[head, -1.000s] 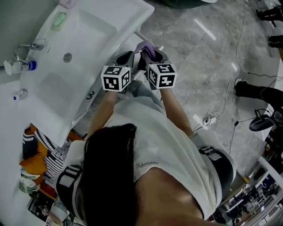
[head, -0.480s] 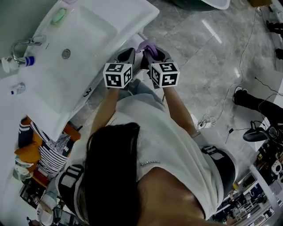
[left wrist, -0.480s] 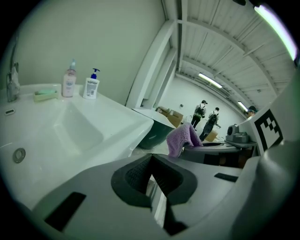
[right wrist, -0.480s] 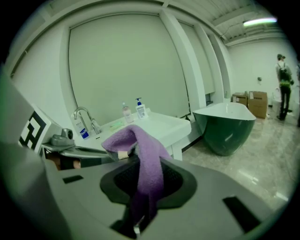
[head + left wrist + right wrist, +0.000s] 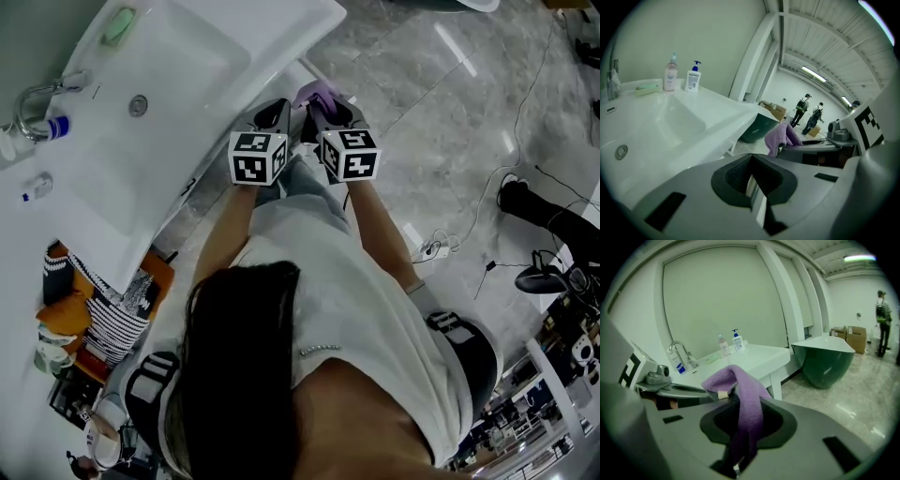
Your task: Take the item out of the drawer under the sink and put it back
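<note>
A purple cloth (image 5: pixel 316 92) hangs from my right gripper (image 5: pixel 325 111), which is shut on it. In the right gripper view the cloth (image 5: pixel 740 394) drapes over and down between the jaws of that gripper (image 5: pixel 740 430). My left gripper (image 5: pixel 272 116) is close beside it on the left, shut with nothing in it. The left gripper view shows its jaws (image 5: pixel 751 180) together and the cloth (image 5: pixel 780 137) to the right. Both grippers hover by the front right edge of the white sink (image 5: pixel 281 42). The drawer under the sink is hidden.
A faucet (image 5: pixel 37 94) and a green soap (image 5: pixel 119 25) sit on the sink's far side, with two bottles (image 5: pixel 682 75) at its back. A dark green bathtub (image 5: pixel 825 359) stands beyond. Clothes fill a basket (image 5: pixel 94 319) at lower left. Cables (image 5: pixel 469 253) lie on the marble floor.
Both grippers have sunk a little together beside the sink's edge, still side by side. The purple cloth stays in the right gripper.
</note>
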The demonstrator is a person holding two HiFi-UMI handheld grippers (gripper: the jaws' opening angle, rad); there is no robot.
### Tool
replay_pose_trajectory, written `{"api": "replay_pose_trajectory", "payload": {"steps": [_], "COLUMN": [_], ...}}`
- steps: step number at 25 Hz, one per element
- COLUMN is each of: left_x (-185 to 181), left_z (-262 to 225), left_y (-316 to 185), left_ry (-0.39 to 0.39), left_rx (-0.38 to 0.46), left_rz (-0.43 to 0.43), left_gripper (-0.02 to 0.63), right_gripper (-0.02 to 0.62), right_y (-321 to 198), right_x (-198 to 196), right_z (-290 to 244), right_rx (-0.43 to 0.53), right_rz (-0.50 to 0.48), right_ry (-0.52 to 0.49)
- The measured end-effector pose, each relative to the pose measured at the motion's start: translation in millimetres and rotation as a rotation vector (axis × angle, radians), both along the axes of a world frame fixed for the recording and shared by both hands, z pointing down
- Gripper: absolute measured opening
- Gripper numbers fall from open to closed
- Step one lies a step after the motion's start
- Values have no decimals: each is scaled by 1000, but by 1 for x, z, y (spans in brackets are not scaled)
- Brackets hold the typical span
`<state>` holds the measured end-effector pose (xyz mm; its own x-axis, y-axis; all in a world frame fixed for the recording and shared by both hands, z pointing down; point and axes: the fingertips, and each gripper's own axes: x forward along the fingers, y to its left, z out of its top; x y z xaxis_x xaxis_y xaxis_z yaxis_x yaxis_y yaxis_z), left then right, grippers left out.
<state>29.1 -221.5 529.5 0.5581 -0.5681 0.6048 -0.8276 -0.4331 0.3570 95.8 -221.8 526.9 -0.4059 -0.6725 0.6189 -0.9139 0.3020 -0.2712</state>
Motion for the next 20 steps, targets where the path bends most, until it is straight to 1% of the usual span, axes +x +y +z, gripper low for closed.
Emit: {"api": "replay_pose_trajectory", "payload": {"steps": [6,8,12,14,17,20], "left_x": [1,-2,-6,-9,-10,-14], "left_z": [23,34,51,61,80,93], "left_y": [6,7,9,9,8,1], "left_ry": [-35,-45,-40,-44,-60,-63], "left_rx": [-37,-55,-87,-96,-108,-123], "left_rz": [5,-8,-44,-55,-31,-50], "left_gripper": [5,5,5,5,5,5], "right_gripper": [86,86,86,86,86,86], "right_y": [-2,-4,-7,-10,-16,-23], "right_x": [-8,-11,-14,-13,-12,-18], "right_z": [22,29,49,60,72,81], "right_rx": [-31,-33,-48,-58,-69,-64], "right_rz": [-3,-17,-38,-28,22,7], "right_ry": [5,22,48,46,20,23]}}
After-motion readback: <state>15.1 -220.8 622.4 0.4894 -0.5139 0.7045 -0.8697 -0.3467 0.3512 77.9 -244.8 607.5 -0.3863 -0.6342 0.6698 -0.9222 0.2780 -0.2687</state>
